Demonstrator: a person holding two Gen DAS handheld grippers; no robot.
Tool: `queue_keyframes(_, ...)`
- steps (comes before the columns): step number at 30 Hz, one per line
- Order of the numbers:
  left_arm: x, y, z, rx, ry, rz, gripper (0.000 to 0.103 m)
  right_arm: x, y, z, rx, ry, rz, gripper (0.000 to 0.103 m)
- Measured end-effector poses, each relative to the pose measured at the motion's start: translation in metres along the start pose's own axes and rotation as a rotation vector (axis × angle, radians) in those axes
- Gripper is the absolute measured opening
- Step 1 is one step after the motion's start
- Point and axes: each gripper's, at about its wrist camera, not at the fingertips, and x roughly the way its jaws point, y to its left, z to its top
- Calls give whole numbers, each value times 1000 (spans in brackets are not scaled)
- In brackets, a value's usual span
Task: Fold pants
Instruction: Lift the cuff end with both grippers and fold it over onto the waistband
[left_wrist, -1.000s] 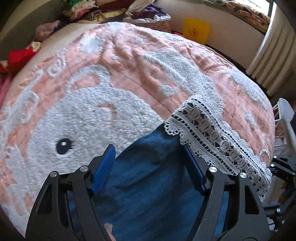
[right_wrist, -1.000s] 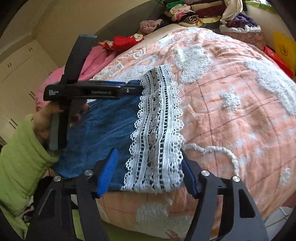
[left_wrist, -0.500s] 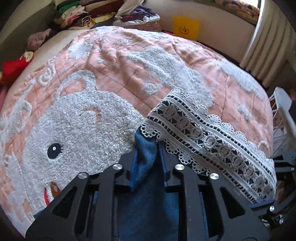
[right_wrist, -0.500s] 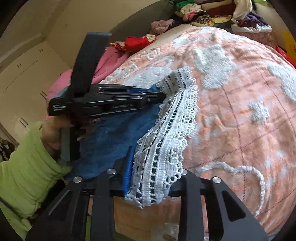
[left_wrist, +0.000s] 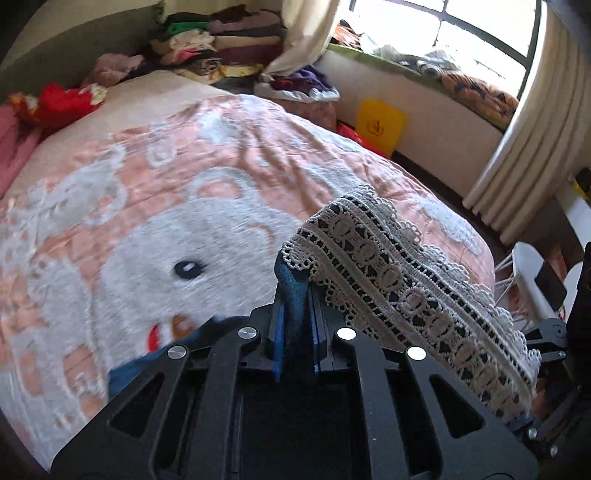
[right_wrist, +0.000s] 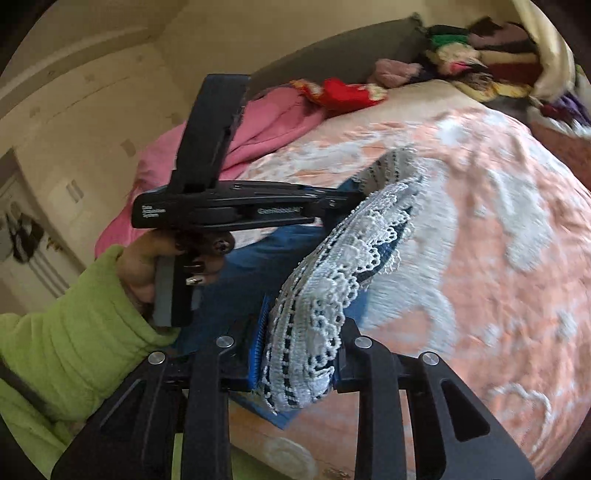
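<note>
Fold under way: I am holding the hem end raised, nothing laid over yet.

My left gripper is clamped on the blue denim pants with white lace hem, my right gripper on the lace itself, above the pink-and-white bear quilt; a second ago both jaws were standing apart, the hem lying flat.

The pants hang above the near edge of the bed, their lace hem stretched between the left tongs and the right tongs. In the right wrist view the left tongs lie left of and beyond the right ones. Piled clothes sit behind the bed's far end, a window at the far right.
</note>
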Motion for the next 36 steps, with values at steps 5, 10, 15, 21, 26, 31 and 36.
queue_keyframes(5,-10,36,-30,-88,11,48,6,53,29,1,-59,103,34,25)
queue_keyframes(10,-19,71,-60,-202,9,65,10,97,52,-10,-116,206,17,25)
queue_keyframes(15,-42,104,-85,-357,-59,51,18,112,72,-14,-183,240,-15,25)
queue_keyframes(21,-87,155,-103,-570,-196,1,20,119,102,-16,-268,259,-21,26)
queue_keyframes(26,-92,168,-112,-621,-203,-40,24,139,125,-30,-332,303,-27,34)
queue_keyframes(31,-89,173,-116,-661,-192,-115,34,134,142,-33,-351,297,76,51)
queue_keyframes(36,-92,175,-121,-698,-210,-167,38,101,125,-11,-317,187,58,50)
